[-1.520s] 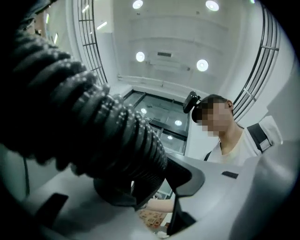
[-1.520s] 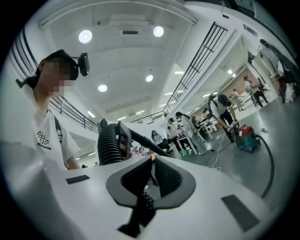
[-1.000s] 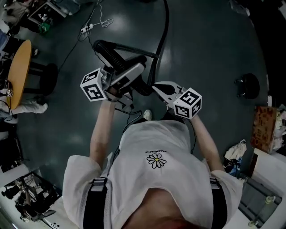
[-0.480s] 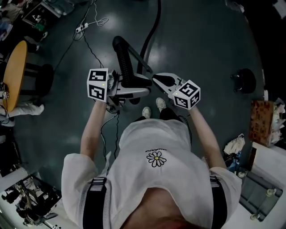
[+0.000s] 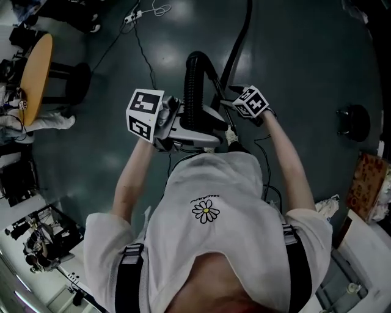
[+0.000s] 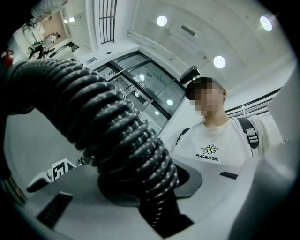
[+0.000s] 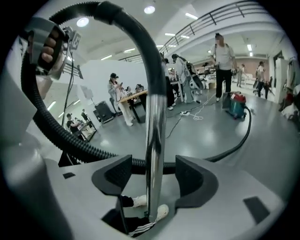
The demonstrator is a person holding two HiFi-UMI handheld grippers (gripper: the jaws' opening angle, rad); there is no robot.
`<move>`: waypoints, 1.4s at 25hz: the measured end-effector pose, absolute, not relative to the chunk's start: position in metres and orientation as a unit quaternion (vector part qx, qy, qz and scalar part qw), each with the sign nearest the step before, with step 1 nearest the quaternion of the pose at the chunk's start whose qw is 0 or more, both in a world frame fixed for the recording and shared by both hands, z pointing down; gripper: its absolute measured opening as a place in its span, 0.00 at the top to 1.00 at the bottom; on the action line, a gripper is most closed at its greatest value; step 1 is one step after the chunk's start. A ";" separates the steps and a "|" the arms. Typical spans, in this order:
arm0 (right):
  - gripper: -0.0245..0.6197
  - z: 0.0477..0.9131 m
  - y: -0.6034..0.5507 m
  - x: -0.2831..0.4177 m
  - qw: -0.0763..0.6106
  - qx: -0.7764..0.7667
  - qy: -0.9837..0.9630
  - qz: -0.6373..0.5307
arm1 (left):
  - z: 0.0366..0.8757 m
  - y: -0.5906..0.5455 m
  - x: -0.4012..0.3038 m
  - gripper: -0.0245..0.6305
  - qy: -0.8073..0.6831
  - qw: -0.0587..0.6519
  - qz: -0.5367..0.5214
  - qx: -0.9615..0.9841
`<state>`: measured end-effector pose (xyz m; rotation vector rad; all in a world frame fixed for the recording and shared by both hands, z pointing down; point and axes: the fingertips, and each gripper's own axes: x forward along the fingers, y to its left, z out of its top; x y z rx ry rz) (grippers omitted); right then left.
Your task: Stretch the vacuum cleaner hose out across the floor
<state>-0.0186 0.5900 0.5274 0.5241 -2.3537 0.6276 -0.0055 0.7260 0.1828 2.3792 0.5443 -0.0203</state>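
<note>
A ribbed black hose point(image 5: 194, 85) rises in front of me and bends over at the top. My left gripper point(image 5: 197, 125) is shut on the hose point(image 6: 117, 131), which fills the gap between its jaws point(image 6: 150, 187). The hose joins a chrome tube point(image 7: 154, 140) that stands upright between the jaws of my right gripper point(image 7: 154, 176). Those jaws have just been opening, and both pads stand clear of the tube. In the head view the right gripper point(image 5: 229, 101) is lower than the left. More hose point(image 7: 234, 145) runs across the floor to the red vacuum cleaner point(image 7: 236, 105).
A round wooden table point(image 5: 35, 76) and a dark stool point(image 5: 73, 79) stand at the left. A power strip with cable point(image 5: 137, 15) lies ahead. A black round base point(image 5: 354, 119) and a cardboard box point(image 5: 369, 183) are at the right. Several people point(image 7: 222, 51) stand farther off.
The right gripper has dropped toward the floor and its jaws have parted. The left gripper has shifted a little with the hose, which now stands more upright between my hands.
</note>
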 end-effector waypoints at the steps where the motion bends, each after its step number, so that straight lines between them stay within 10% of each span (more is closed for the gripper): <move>1: 0.54 0.541 0.594 -0.016 0.325 0.191 -0.891 0.253 | 0.177 0.725 -0.002 0.76 0.211 0.338 -0.010 0.917; 11: 0.53 0.569 0.540 -0.014 0.226 0.215 -0.889 0.334 | 0.149 0.721 0.017 0.76 0.196 0.293 0.021 0.936; 18: 0.53 0.605 0.525 -0.033 0.340 0.175 -0.883 0.272 | 0.103 0.692 -0.015 0.76 0.172 0.274 -0.027 0.946; 35: 0.67 0.547 0.409 -0.015 0.313 0.353 -0.871 0.138 | 0.101 0.635 -0.042 0.76 -0.039 0.210 0.048 0.976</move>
